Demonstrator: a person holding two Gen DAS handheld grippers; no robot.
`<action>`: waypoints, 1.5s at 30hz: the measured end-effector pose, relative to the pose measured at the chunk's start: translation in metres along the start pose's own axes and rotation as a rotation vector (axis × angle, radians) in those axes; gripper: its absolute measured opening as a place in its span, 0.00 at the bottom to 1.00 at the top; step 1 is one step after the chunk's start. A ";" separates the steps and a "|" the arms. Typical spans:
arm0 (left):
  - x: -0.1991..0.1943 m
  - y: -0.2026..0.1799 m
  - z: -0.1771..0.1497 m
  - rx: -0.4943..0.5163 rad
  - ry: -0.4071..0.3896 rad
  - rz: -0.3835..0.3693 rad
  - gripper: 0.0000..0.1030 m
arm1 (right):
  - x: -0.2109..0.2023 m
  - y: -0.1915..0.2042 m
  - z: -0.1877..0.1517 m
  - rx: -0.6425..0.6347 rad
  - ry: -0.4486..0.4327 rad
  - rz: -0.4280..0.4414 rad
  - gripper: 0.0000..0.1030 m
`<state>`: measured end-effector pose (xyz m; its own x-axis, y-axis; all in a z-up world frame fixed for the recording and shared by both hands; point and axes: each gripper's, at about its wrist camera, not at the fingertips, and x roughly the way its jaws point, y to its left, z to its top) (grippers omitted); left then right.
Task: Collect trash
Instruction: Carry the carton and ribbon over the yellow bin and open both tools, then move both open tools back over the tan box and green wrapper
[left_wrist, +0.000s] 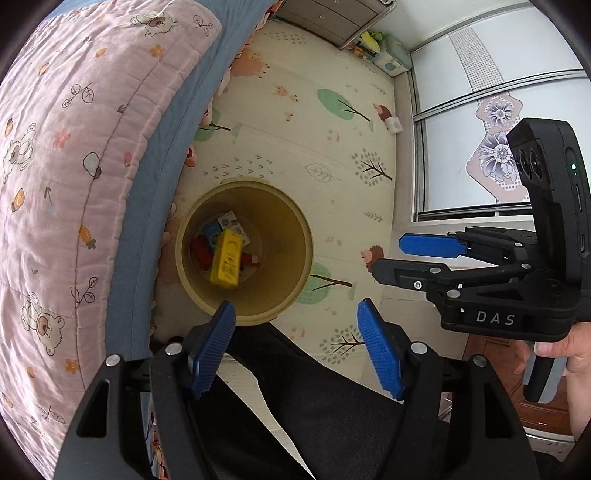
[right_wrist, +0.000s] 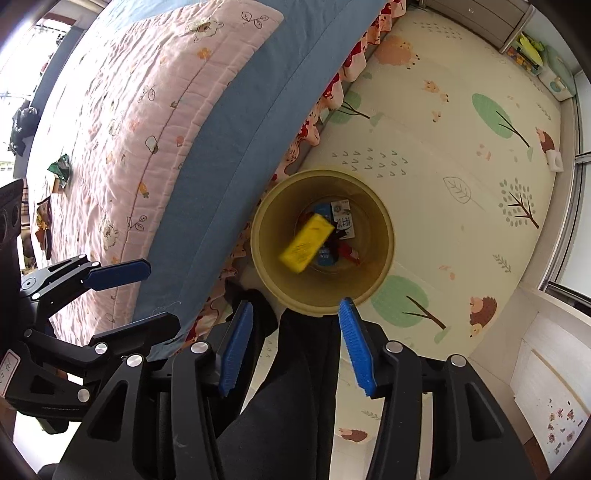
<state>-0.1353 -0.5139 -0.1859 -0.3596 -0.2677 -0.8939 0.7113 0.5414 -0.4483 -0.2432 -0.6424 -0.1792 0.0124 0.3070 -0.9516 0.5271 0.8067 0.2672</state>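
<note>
Yellow was the colour of the box (right_wrist: 306, 243) that lay in the bin (right_wrist: 380, 266), slanted on top of the other trash, a blue carton (left_wrist: 212, 236) and some red wrappers (left_wrist: 201, 253) at the bottom. In the right wrist view the box looked blurred, so I judged that it was only just dropped in.

You held both grippers above the bin, pointing steeply down. The left gripper (left_wrist: 295, 347) had its jaws apart and nothing was between the blue pads (left_wrist: 214, 350). The right gripper (right_wrist: 295, 347) had its jaws apart too, with only your dark trouser leg (right_wrist: 295, 387) visible through the gap. So I judged the dropping step as finished for this piece, and both tools were free.

The bin stood on the play mat (right_wrist: 443, 184), just beside the edge of the bed (right_wrist: 229, 155). On the pink quilt (right_wrist: 129, 110), far from the bin, some small things (right_wrist: 61, 170) lay that looked like more wrappers, but they were too small to be sure.

For the next move, you needed to lift one gripper away from the bin, turn toward the bed, and come down on the next piece with the jaws open wide enough to take it.
</note>
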 end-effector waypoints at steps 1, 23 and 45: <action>-0.001 0.001 0.000 -0.004 -0.002 0.002 0.66 | 0.000 -0.001 0.000 0.003 -0.001 0.003 0.47; -0.087 0.066 -0.045 -0.136 -0.210 0.050 0.68 | -0.025 0.113 0.036 -0.184 -0.096 0.084 0.47; -0.212 0.270 -0.192 -0.588 -0.457 0.135 0.78 | 0.016 0.387 0.049 -0.594 -0.095 0.096 0.50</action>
<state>0.0167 -0.1579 -0.1163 0.0847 -0.4036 -0.9110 0.2457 0.8945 -0.3734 0.0026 -0.3498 -0.0989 0.1269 0.3680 -0.9211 -0.0445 0.9298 0.3653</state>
